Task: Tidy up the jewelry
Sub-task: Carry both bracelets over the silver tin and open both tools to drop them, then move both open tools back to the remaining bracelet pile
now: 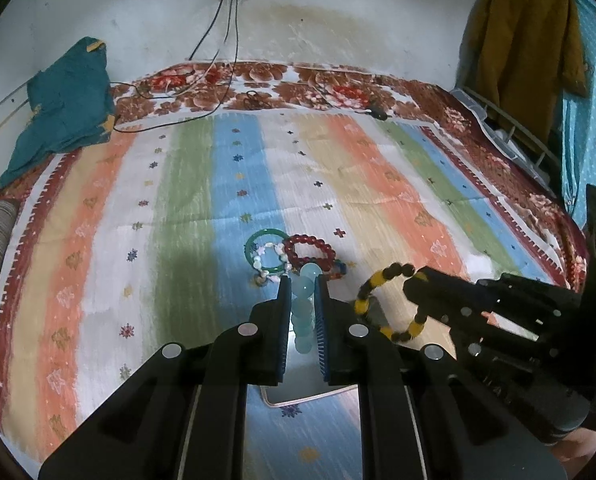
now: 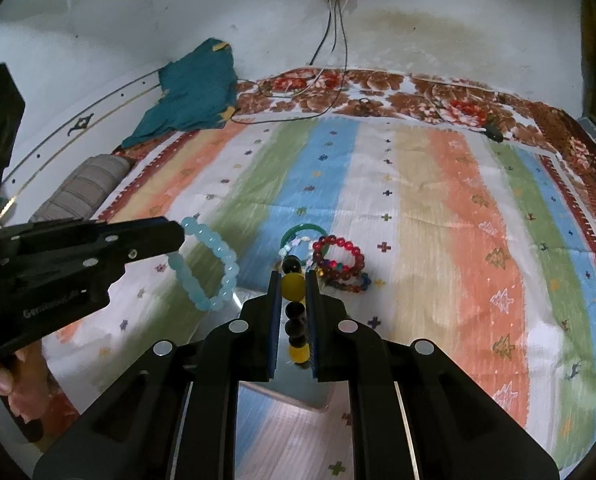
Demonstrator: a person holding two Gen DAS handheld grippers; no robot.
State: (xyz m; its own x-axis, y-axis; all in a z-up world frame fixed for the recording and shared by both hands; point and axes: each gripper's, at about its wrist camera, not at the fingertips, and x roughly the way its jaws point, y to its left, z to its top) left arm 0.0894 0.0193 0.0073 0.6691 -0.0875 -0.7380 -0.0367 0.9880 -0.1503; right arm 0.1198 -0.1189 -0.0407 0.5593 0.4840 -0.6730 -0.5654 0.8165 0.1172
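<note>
Gripping round glossy beads: left tool aqua bracelet, right tool black-yellow bracelet.

Black claw, silver screws, blue pads.

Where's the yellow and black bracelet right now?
The yellow and black bracelet is pinched in the right gripper, held up above the striped blanket, just right of the light blue bracelet in the left gripper.

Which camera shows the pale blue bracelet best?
The right wrist view: the blue bracelet hangs as a full loop from the left gripper. The left wrist view shows only a few beads edge-on between its fingers.
</note>
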